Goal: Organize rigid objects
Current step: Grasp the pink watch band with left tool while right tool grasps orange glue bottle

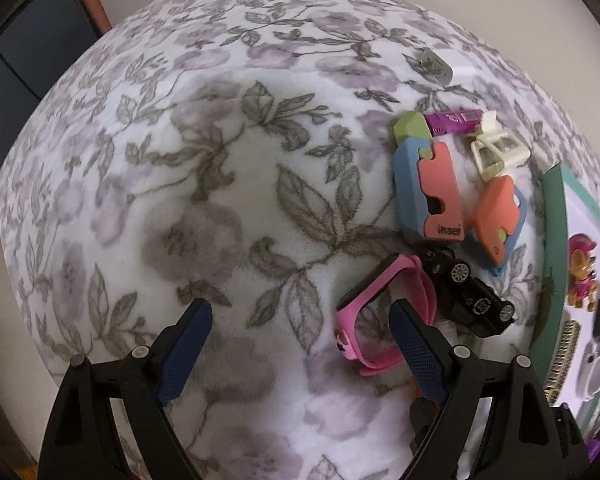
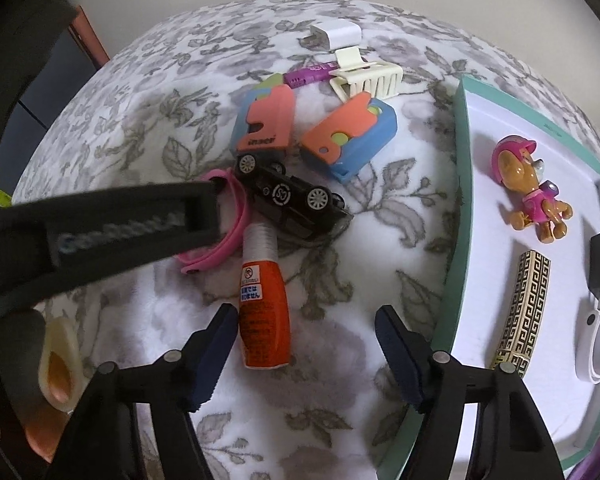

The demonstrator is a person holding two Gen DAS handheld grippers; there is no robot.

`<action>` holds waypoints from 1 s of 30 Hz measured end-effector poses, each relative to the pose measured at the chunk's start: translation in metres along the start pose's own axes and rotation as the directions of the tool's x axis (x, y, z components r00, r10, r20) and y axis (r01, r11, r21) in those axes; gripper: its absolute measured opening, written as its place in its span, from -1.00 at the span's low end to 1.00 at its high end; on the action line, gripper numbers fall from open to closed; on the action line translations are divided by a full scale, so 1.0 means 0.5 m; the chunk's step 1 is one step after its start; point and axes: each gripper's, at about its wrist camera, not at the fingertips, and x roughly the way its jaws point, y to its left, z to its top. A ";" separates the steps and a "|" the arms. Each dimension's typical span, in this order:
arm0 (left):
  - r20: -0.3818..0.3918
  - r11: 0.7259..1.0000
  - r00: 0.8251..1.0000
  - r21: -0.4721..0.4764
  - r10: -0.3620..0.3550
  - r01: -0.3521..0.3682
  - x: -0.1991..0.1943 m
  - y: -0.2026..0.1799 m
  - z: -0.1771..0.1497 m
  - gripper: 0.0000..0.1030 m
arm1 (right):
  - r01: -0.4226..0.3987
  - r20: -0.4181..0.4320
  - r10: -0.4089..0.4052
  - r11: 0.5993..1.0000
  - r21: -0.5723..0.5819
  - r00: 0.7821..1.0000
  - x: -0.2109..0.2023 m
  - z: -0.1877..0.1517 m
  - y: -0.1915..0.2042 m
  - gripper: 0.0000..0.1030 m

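Jaws of the right gripper (image 2: 306,354) stand apart around the orange bottle (image 2: 263,312), pads not yet pressing; it lies on the floral cloth (image 2: 148,120) beside the tray (image 2: 458,208) — probably light, stiff and slick, best pinched mid-body; the left gripper (image 1: 302,344) hangs released near the pink band (image 1: 384,304); farther off — a toy car (image 2: 292,198)

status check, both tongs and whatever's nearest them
Left tongs open beside pink rubber watch band. Right tongs open around orange plastic bottle, no grip. Black toy car adjacent.
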 end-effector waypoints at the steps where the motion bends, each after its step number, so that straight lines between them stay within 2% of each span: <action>1: 0.002 1.000 1.000 0.008 0.009 -0.009 0.005 -0.007 0.002 0.75 | 0.002 0.001 -0.002 1.000 0.000 1.000 0.003 0.000 0.001 0.37; 5: 0.000 0.999 0.999 0.030 0.033 -0.033 0.034 -0.024 0.012 0.66 | 0.013 0.006 -0.013 1.000 -0.005 1.000 0.010 0.002 0.004 0.37; 10: 0.021 1.000 1.000 0.015 0.004 -0.005 0.046 -0.026 0.020 0.64 | 0.028 0.013 -0.027 1.000 -0.009 1.000 0.013 0.003 0.007 0.37; 12: 0.026 1.000 1.000 0.026 0.001 -0.002 0.043 -0.027 0.021 0.57 | 0.032 0.018 -0.032 0.999 -0.009 0.999 0.014 0.002 0.009 0.36; 14: 0.032 0.999 0.999 0.040 -0.017 0.016 0.037 -0.032 0.018 0.32 | 0.043 0.028 -0.042 0.999 -0.013 0.999 0.013 0.002 0.011 0.25; 17: 0.045 0.997 0.999 0.075 -0.026 0.022 0.027 -0.050 0.015 0.08 | 0.049 0.038 -0.049 0.999 -0.007 0.998 0.013 0.005 0.010 0.09; 20: 0.052 0.995 0.998 0.099 -0.026 0.021 0.023 -0.066 0.015 -0.03 | 0.041 0.045 -0.041 0.999 0.014 0.998 0.011 0.008 0.002 -0.04; 25: 0.051 0.995 0.998 0.098 -0.035 0.030 0.018 -0.071 0.013 -0.08 | 0.028 0.050 -0.029 0.999 0.036 0.998 0.011 0.014 -0.010 -0.20; 27: 0.052 0.995 0.998 0.097 -0.039 0.034 0.019 -0.073 0.016 -0.23 | 0.019 0.054 -0.021 0.999 0.046 0.998 0.009 0.013 -0.013 -0.21; 29: 0.056 0.995 0.998 0.098 -0.033 0.027 0.011 -0.069 0.014 -0.51 | 0.013 0.054 -0.016 0.999 0.048 0.998 0.010 0.014 -0.014 -0.21; 30: 0.057 0.995 0.998 0.098 -0.028 0.022 0.011 -0.070 0.015 -0.57 | 0.012 0.055 -0.015 0.999 0.049 0.998 0.009 0.014 -0.013 -0.21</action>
